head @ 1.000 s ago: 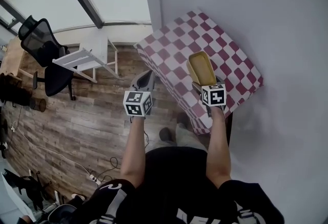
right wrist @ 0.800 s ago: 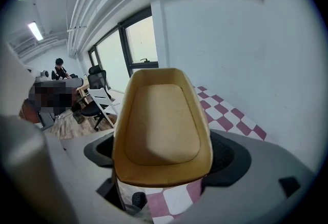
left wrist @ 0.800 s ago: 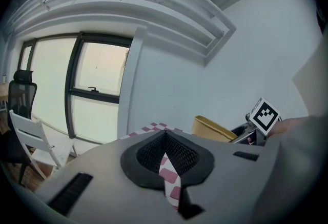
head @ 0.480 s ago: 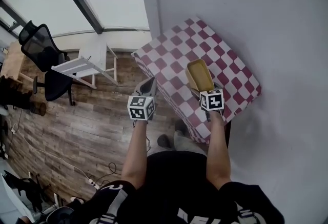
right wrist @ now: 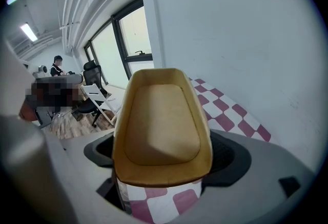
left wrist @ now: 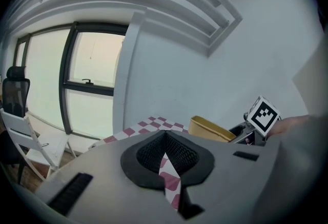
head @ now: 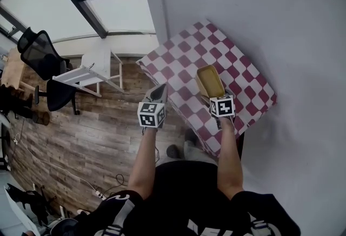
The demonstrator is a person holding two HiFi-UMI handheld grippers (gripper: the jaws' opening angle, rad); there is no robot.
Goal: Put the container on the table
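The right claw (right wrist: 163, 159) is clamped on the near end of the tan container (head: 211, 80), its jaws standing wide on either side of it. The container hangs tilted over the middle of the checkered surface (head: 243, 70) and, as far as I can judge, does not rest on it yet. The step in hand is the carry-down. Next, the container needs lowering until its base sits flat on the surface, and only then should the jaws release. The left claw (left wrist: 165, 154), jaws together and empty, hovers off the surface's left edge.

Count: one container, one surface, two claws.
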